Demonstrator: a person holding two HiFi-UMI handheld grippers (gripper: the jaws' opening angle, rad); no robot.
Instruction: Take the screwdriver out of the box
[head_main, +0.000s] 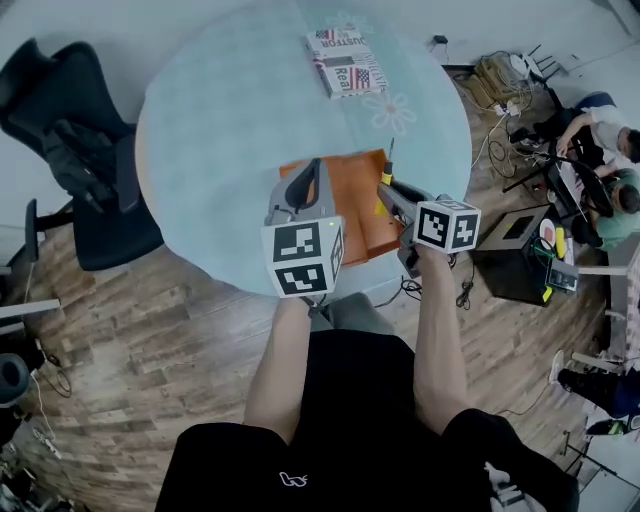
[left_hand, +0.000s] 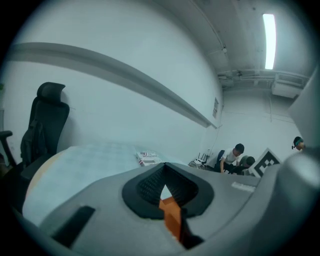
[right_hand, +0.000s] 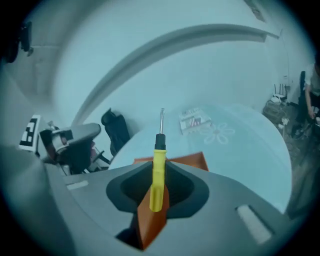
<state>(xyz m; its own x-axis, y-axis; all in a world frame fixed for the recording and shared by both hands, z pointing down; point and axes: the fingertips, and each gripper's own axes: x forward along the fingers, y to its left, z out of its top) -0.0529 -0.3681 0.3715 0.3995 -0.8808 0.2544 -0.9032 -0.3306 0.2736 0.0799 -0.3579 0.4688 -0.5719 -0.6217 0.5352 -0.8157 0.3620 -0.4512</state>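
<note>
**Right hand-held gripper** (right_hand: 157, 186): clamped on the yellow handle of the screwdriver (right_hand: 159, 155). The pads bear on the handle's lower half. The black collar and bare shaft stick out beyond the jaw tips, pointing up and away over the tabletop (head_main: 240, 120).

**Screwdriver, location:** in the right jaws, above the right side of the orange box (head_main: 355, 200); judged clear of it.

**Left hand-held gripper** (left_hand: 165, 192): jaws close together, leaving a narrow slit with orange in it. I cannot tell whether the pads pinch the box wall or the box merely shows through.

**Box:** open, at the near edge of the tabletop.

**Further out:** printed packet (head_main: 345, 62) at the far side; office chair (head_main: 80, 150) to the left.

**Risks (judged):**
- The handle looks smooth and round, so it may swivel or slide in the pads if tilted steeply.
- A dropped tool could fall back into the box or past the nearby tabletop edge.
- If the left jaws do hold the box, lifting could drag it off that edge.
</note>
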